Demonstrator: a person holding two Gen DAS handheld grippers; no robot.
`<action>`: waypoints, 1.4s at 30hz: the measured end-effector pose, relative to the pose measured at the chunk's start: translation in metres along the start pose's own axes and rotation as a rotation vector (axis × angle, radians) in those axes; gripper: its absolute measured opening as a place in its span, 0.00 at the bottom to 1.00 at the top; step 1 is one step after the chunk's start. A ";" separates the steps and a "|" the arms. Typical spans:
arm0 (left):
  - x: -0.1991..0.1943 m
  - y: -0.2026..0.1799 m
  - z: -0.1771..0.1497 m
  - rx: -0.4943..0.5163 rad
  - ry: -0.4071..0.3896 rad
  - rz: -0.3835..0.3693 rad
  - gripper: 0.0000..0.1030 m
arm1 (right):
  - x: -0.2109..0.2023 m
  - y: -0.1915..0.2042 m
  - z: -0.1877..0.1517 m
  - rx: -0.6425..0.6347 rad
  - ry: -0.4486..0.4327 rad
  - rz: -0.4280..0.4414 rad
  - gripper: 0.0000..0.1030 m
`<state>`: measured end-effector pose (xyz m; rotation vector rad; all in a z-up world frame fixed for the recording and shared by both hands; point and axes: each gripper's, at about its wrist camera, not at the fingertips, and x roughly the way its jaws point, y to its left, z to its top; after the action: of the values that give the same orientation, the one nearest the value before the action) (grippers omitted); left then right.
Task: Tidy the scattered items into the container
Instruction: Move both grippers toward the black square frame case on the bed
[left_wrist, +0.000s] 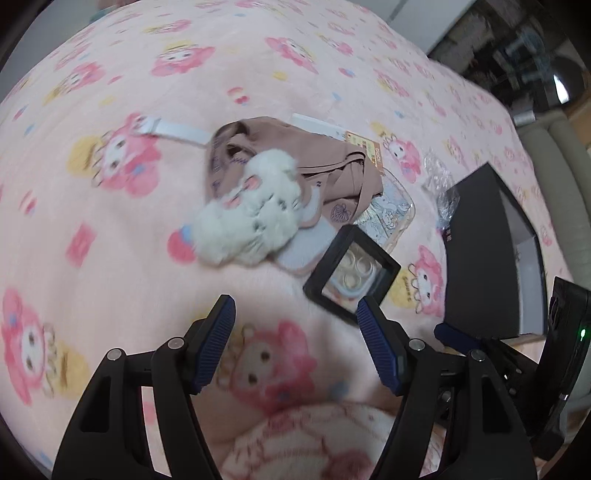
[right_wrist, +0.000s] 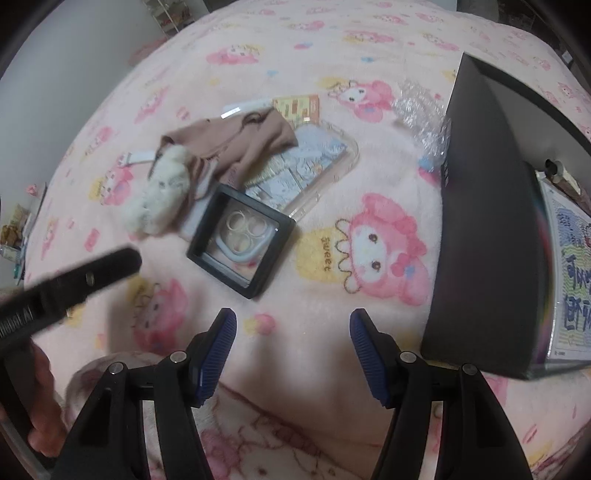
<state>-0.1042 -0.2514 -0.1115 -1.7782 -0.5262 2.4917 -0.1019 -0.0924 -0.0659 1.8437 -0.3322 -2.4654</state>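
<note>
Both grippers, left gripper (left_wrist: 297, 314) and right gripper (right_wrist: 293, 326), hover with jaws wide and empty above the pink cartoon-print blanket (right_wrist: 369, 44). The scattered pile lies left of the dark rectangular box container (right_wrist: 484, 221). Nearest it: the black square-framed clear case (right_wrist: 242, 242). Best approach straight down, pinching its frame edges.

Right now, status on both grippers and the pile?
Left gripper open, empty; right gripper open, empty. Black square display case nearest, beside fluffy white plush and brown cloth. Black storage box at right, path unobstructed.
</note>
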 end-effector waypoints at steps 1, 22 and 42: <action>0.005 -0.005 0.006 0.040 0.010 0.030 0.68 | 0.003 -0.001 0.000 0.003 0.007 0.000 0.59; 0.049 -0.011 0.031 0.069 0.170 -0.135 0.64 | 0.022 0.004 0.018 -0.010 -0.017 0.114 0.39; 0.064 -0.021 0.028 0.014 0.265 -0.205 0.35 | 0.039 -0.018 0.030 -0.032 0.031 0.174 0.27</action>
<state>-0.1557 -0.2246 -0.1560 -1.9018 -0.6332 2.0818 -0.1401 -0.0769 -0.0979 1.7580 -0.4295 -2.3120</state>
